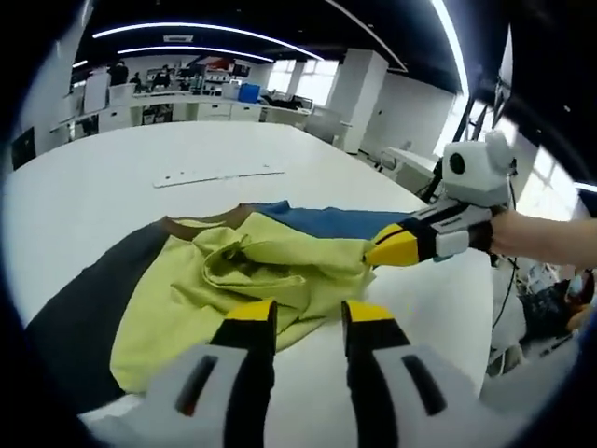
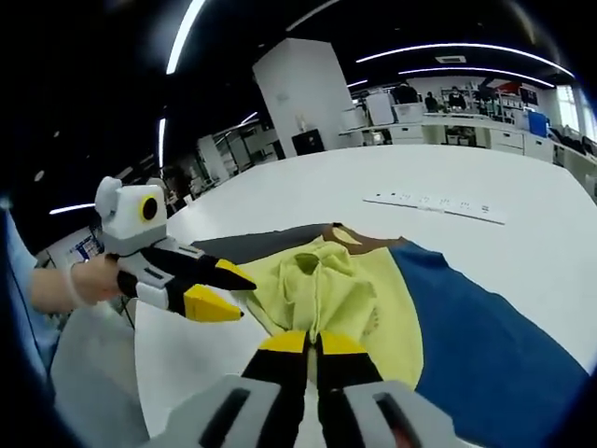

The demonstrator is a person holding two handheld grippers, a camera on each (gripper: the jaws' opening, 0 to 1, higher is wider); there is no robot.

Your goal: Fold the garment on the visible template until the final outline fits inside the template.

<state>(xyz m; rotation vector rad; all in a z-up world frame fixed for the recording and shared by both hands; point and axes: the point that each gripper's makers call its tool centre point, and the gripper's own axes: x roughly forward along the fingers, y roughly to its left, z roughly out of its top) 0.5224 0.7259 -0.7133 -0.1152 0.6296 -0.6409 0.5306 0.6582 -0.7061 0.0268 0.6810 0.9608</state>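
Observation:
A crumpled garment [image 1: 233, 280] in yellow-green, with dark grey and blue panels, lies on the white table [image 1: 112, 177]. My left gripper [image 1: 310, 319] stands open just in front of the garment's near edge, nothing between its fingers. In the right gripper view it comes in from the left, the left gripper [image 2: 240, 297] open beside the cloth. My right gripper [image 2: 312, 343] is shut on the yellow part of the garment [image 2: 322, 289]. The left gripper view has the right gripper [image 1: 373, 255] pinching the cloth's right edge.
A thin white strip [image 1: 219, 175] with small marks lies flat on the table beyond the garment, also the strip [image 2: 434, 203]. A person's hand [image 2: 89, 280] holds the left gripper. Desks and a pillar [image 2: 303, 93] stand far behind. The table's edge [image 1: 490, 308] runs at the right.

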